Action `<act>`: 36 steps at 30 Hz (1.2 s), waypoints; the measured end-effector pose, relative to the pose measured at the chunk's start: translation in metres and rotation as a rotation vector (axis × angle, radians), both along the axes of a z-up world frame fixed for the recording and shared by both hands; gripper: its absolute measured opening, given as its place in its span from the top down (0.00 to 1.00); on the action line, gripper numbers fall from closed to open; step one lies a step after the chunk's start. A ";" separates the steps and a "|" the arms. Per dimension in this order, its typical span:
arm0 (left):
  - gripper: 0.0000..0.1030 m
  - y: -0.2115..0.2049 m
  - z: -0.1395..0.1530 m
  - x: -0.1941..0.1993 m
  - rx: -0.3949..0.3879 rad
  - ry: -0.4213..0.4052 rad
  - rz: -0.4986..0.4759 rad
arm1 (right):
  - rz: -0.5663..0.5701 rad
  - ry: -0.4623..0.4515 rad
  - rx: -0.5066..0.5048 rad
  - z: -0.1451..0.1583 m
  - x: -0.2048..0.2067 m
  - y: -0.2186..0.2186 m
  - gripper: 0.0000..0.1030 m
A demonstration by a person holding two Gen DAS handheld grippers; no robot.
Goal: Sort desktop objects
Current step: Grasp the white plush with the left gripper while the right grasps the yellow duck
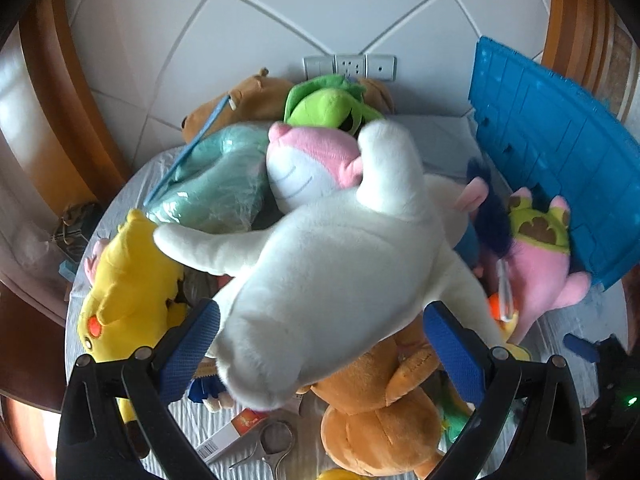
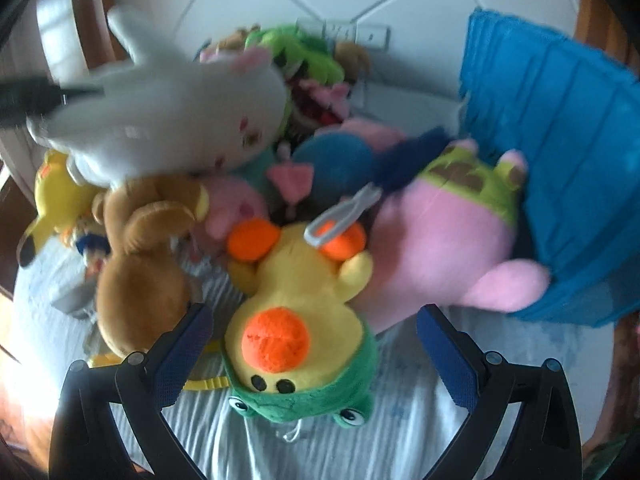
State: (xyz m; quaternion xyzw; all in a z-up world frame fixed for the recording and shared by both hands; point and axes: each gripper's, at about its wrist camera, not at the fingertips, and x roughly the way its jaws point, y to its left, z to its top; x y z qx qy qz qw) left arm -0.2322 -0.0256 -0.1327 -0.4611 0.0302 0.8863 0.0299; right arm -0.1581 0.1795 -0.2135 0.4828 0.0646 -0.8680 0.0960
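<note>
Two views, taken in turn.

Left wrist: the left gripper has its fingers spread wide, with the white plush lying between them. The left pad touches its flank; the right pad looks just clear of it, so I cannot tell whether the toy is truly pinched or only resting there. It sits on top of the heap, over a brown bear and beside a yellow plush, with a blue bin tipped up at the right edge of the worktop. Scissors and a small box lie just below. To do this well, I would close on the thick middle of the body, not on a limb, and lift straight up so the soft toys underneath are not dragged along.

Right wrist: the picture is blurred. The right gripper is released, fingers wide on either side of a duck plush in a green frog hood, touching nothing that I can make out. A grey clip rests on the duck's feet; it would likely slide off if the duck is raised. A pink plush leans against the bin's mouth. My judgement is that the right hand should hold off until the white toy is clear, then take the duck by its body.
</note>
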 end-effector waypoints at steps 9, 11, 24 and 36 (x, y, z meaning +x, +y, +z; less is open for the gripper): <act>0.00 0.003 -0.028 -0.015 0.019 -0.051 -0.031 | -0.009 -0.084 0.062 -0.048 -0.016 -0.009 0.00; 0.00 0.004 -0.034 -0.015 0.009 -0.062 -0.033 | -0.010 -0.090 0.062 -0.054 -0.018 -0.010 0.00; 0.05 -0.008 -0.029 -0.017 0.085 -0.050 -0.029 | -0.014 -0.098 0.049 -0.065 -0.021 -0.018 0.00; 0.23 -0.012 -0.025 -0.020 0.077 -0.033 -0.013 | 0.006 -0.092 0.053 -0.062 -0.018 -0.018 0.24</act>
